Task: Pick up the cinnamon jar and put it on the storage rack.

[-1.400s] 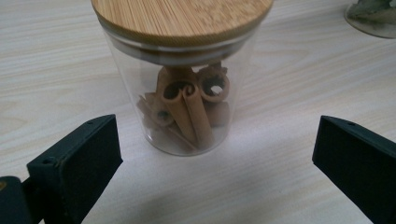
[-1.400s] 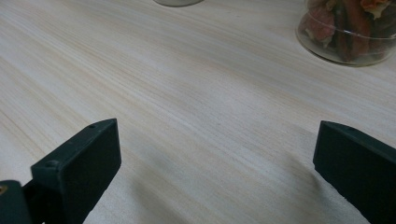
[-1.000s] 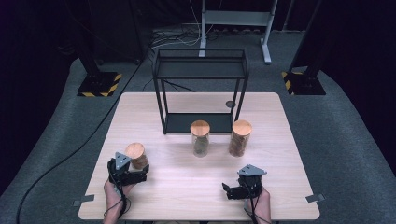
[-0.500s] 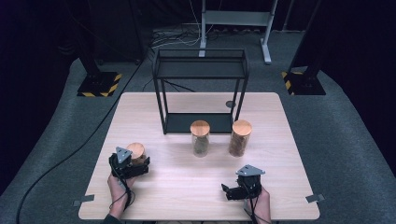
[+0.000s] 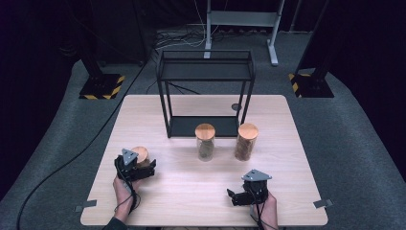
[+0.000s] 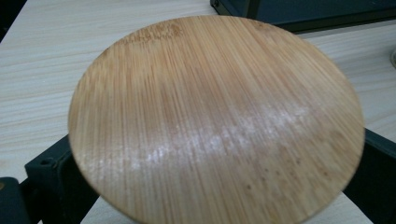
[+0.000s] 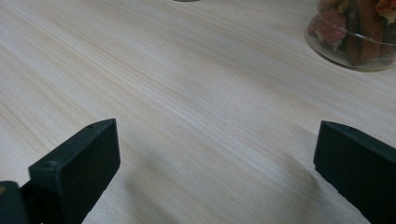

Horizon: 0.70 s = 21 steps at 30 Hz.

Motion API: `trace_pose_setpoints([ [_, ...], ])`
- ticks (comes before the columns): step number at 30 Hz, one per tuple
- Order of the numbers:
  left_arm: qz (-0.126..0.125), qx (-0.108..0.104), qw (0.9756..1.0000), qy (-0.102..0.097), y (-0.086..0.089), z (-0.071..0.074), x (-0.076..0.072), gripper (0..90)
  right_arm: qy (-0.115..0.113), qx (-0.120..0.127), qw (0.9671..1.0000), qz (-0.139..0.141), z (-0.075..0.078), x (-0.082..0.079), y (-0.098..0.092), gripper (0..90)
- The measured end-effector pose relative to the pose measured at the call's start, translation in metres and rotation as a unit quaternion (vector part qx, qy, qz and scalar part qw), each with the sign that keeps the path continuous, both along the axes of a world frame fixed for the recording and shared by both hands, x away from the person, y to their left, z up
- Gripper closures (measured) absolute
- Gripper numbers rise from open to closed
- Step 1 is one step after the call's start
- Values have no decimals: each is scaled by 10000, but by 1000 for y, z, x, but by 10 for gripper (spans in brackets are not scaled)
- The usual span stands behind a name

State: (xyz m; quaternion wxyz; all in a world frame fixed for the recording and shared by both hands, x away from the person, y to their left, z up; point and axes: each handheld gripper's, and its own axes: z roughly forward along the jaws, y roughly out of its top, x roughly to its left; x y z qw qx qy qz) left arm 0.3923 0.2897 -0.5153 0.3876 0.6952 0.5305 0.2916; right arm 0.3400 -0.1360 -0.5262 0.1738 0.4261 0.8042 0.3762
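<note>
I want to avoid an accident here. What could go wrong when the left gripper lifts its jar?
1. The left gripper has its jaws around the jar with the wooden lid; a grip near the lid may let the jar tilt or slip.
2. Two more jars stand before the black rack; a carried jar could knock them.

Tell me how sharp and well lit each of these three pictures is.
High view: table evenly lit, surroundings dark, detail soft. Left gripper view: bamboo lid very close, slightly blurred, with a pale sheen across it. Right gripper view: wood grain fairly clear, jar base at the corner soft.
</note>
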Motion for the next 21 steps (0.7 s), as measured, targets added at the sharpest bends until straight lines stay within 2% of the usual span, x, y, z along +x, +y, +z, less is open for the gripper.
trace_pose_setpoints([
  [3,-5,-2,10000,-9,0,1,-1,12,6,-26,10000,13,0,0,1,0],
  [4,-5,-2,10000,-9,0,1,-1,51,6,-26,10000,13,0,0,1,0],
  [5,-18,-21,10000,-5,1,0,-1,51,11,-27,10000,18,0,0,1,0],
  [6,4,-39,10000,11,2,0,-1,98,18,-14,10000,20,0,0,0,0],
  [10,55,36,10000,2,3,-2,-3,195,19,-6,10000,14,0,0,0,10],
  [13,55,61,9999,82,5,-4,-2,221,9,-15,10000,-3,0,0,0,9],
  [15,53,-22,10000,66,6,-5,-2,246,3,-17,10000,-5,0,0,0,10],
  [21,37,8,10000,41,7,-5,-2,254,38,-4,10000,23,0,1,0,10],
])
